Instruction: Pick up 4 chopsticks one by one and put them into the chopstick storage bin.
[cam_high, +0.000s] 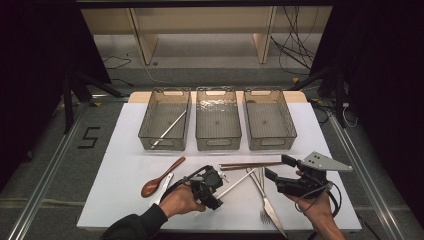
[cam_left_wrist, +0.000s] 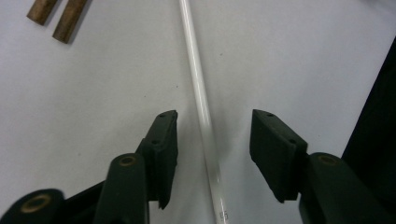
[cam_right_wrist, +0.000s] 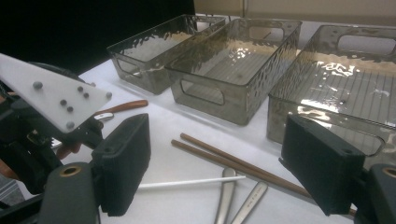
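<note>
Three clear plastic bins (cam_high: 218, 120) stand in a row on the white table (cam_high: 120, 175). In front of the middle bin lie one thin white stick (cam_left_wrist: 198, 88) and two brown wooden chopsticks (cam_high: 250, 164). The left gripper (cam_left_wrist: 212, 135) is about half open; the stick lies between its pads, not yet pressed. The right gripper (cam_right_wrist: 217, 163) is wide open and holds nothing.

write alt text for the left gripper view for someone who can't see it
A white chopstick lies on the white table, running between the two black jaws of the left gripper, which stand either side of it without touching it. The ends of two brown chopsticks poke in at the top left corner.
</note>
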